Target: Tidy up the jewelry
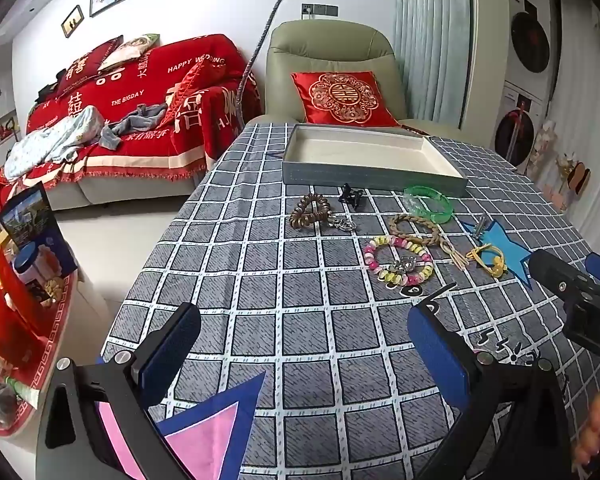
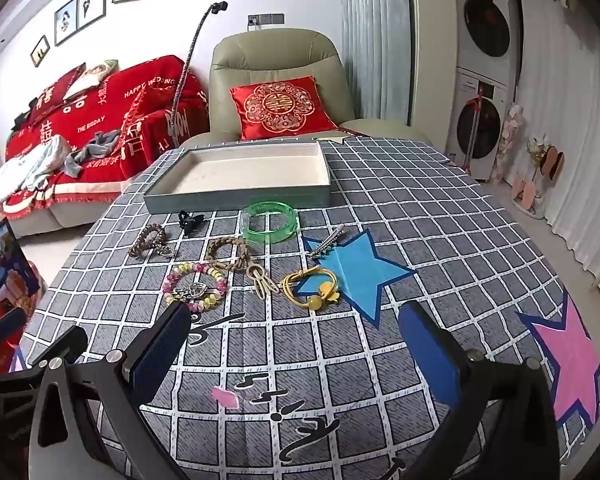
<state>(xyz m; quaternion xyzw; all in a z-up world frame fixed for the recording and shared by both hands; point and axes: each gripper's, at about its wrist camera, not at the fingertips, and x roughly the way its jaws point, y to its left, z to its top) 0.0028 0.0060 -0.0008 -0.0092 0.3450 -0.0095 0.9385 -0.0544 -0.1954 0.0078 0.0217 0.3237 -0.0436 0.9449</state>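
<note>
A shallow grey tray [image 1: 374,183] [image 2: 236,202] with a cream lining stands at the far side of the checked tablecloth, nothing in it. In front of it lie a green bangle [image 1: 428,203] [image 2: 270,222], a black hair claw [image 1: 350,196] [image 2: 190,221], a brown bead bracelet [image 1: 311,211] [image 2: 150,240], a braided tan bracelet [image 1: 418,230] [image 2: 228,256], a pink and yellow bead bracelet [image 1: 398,260] [image 2: 196,286], a yellow cord bracelet [image 1: 488,260] [image 2: 314,286] and a silver hair clip [image 1: 480,226] [image 2: 326,242]. My left gripper [image 1: 300,352] and right gripper [image 2: 300,344] hover open over bare cloth on the near side of the jewelry.
A blue paper star [image 2: 356,268] lies under the yellow bracelet; a pink star [image 2: 572,360] lies at the right. An armchair with a red cushion [image 1: 342,98] stands behind the table. A red sofa [image 1: 140,120] and a cluttered side table [image 1: 24,280] are on the left.
</note>
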